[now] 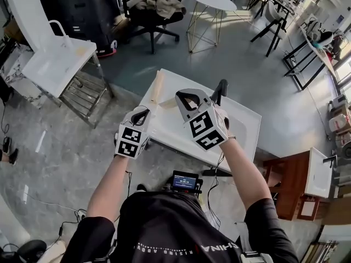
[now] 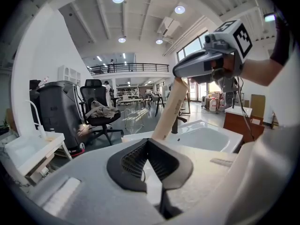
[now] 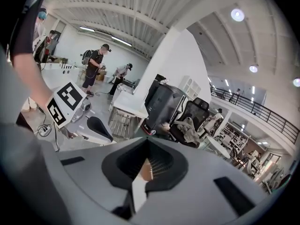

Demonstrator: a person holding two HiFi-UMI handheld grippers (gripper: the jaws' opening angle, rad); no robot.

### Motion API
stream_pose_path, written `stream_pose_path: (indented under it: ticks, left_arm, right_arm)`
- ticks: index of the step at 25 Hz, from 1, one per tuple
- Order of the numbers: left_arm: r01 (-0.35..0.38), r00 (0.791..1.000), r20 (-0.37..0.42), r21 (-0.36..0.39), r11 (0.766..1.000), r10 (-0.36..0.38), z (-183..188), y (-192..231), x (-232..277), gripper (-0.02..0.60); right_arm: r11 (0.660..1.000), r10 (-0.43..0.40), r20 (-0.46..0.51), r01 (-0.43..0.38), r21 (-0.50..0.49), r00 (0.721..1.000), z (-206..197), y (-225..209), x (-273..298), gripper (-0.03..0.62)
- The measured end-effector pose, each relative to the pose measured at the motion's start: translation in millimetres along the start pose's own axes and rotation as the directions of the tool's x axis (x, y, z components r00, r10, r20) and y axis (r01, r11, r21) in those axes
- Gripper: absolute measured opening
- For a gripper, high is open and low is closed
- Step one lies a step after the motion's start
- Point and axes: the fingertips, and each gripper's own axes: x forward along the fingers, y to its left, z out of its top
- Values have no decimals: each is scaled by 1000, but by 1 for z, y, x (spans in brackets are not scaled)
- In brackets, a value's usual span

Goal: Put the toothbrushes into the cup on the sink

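A long beige toothbrush box (image 2: 169,110) hangs tilted in the air above the white sink counter (image 1: 241,130). My right gripper (image 1: 181,98) is shut on its upper end, and a tan edge shows between the pads in the right gripper view (image 3: 146,168). My left gripper (image 1: 143,113) sits just left of and below the right one, jaws closed together with nothing seen between them (image 2: 149,146). The box's lower end is hidden behind the left jaws. The black faucet (image 1: 221,89) stands at the back of the basin (image 2: 206,137). No cup is visible.
A white shelf cart (image 1: 55,64) stands to the left of the counter. Beyond it are a black office chair with clothes on it (image 1: 153,10) and a round table (image 1: 211,1). A wooden cabinet (image 1: 290,185) is at the right.
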Motion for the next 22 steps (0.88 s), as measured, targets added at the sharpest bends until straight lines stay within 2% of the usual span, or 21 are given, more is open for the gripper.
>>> stream_pose_path:
  ticks: [6, 10, 22]
  left_arm:
    - [-60, 998, 5, -23, 998, 60, -8, 29, -29, 5]
    - [-87, 996, 1, -39, 995, 87, -17, 40, -43, 5]
    - [-134, 990, -63, -85, 987, 129, -58, 58, -72, 5]
  right_arm:
    - [998, 47, 58, -44, -53, 997, 45, 23, 5, 9]
    - [995, 77, 75, -72, -66, 994, 59, 38, 15, 9]
    - [982, 183, 7, -183, -48, 983, 38, 92, 55, 9]
